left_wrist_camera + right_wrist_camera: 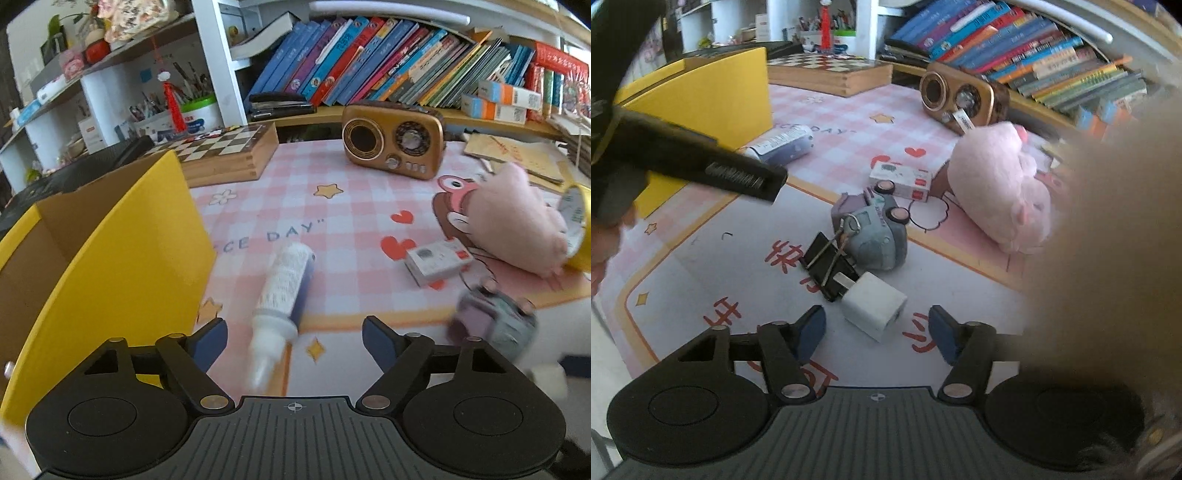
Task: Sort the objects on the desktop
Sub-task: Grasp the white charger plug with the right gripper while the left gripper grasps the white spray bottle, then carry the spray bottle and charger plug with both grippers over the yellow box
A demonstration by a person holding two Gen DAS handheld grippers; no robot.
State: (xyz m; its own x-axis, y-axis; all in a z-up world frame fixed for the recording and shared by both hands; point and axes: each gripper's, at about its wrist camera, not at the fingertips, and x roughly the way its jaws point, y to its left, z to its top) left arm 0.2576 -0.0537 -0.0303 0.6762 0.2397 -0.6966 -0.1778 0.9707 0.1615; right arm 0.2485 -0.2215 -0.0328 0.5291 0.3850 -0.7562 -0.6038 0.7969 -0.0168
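The left tongs (295, 341) stand apart with nothing between the pads, hovering over the pink checked desk mat (362, 221). A white spray bottle with a dark blue side and printed label (286, 291) lies on its side on the mat, nozzle end toward the tongs and roughly between their tips, though contact cannot be judged because of blur. Just beside the bottle, on its left, stands the open yellow cardboard box (122, 254). To the bottle's right lies a small white carton with red marks (437, 261), and past that a pink plush toy (517, 221). Beyond the bottle, near the bookshelf, sits a brown retro radio (393, 142).

The right tongs (877, 328) are also apart and empty, just short of a white cube-shaped charger plug (873, 308). That plug touches a black binder clip (829, 264), which lies against a grey-blue plush toy car (873, 230).
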